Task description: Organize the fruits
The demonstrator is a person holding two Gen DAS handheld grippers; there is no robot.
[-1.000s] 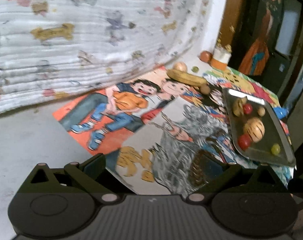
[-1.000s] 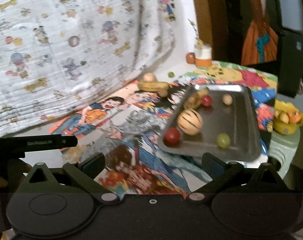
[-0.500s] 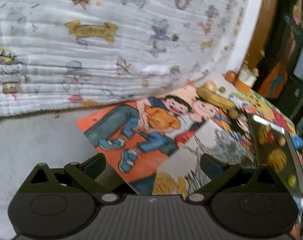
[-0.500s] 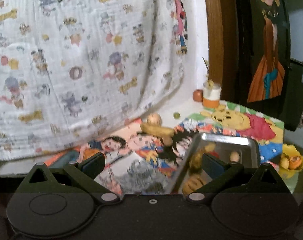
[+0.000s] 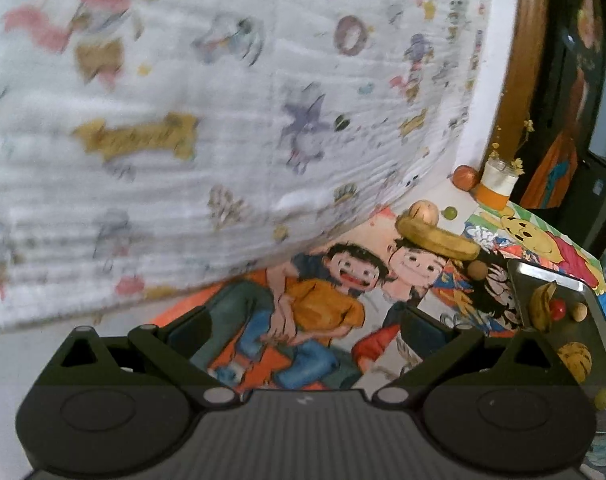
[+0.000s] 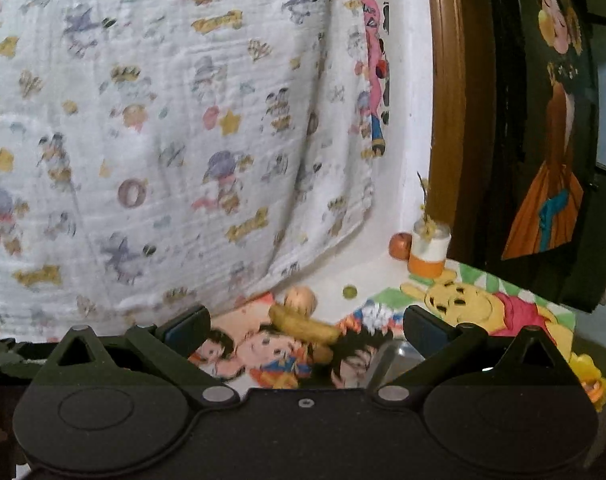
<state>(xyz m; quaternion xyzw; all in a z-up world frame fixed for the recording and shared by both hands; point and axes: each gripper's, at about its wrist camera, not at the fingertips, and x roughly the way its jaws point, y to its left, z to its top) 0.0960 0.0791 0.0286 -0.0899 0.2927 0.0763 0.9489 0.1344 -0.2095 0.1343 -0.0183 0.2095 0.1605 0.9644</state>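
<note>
Your fruit is split between two places. The metal tray (image 5: pixel 601 332) on the right already carries a small banana (image 5: pixel 542 310), a red fruit (image 5: pixel 558 309), a tan ball (image 5: pixel 579 311), a striped round fruit (image 5: pixel 575 360) and a green one (image 5: pixel 603 399), which suggests it is the collecting spot. The rest is loose on the cartoon mat (image 5: pixel 315 304) that covers the counter: a large banana (image 5: pixel 437 240) with a pale round fruit (image 5: pixel 423 211) touching its far end, a small brown ball (image 5: pixel 478 269) just beside its near end, a small green fruit (image 5: pixel 450 212) and an orange-red fruit (image 5: pixel 464 177) next to the white jar (image 5: pixel 497 184) in the corner.

Your left gripper (image 5: pixel 303 324) hangs above the mat with its jaws spread wide, nothing between them and nothing touched. Your right gripper (image 6: pixel 305 324) is the same: jaws wide apart, empty, and pointed toward the large banana (blurred in that view), with only a corner of the tray peeking past its right finger.

Both tools sit well back from the loose pieces, so you look to be between picks; the large banana and its neighbours seem the likely next targets.
</note>
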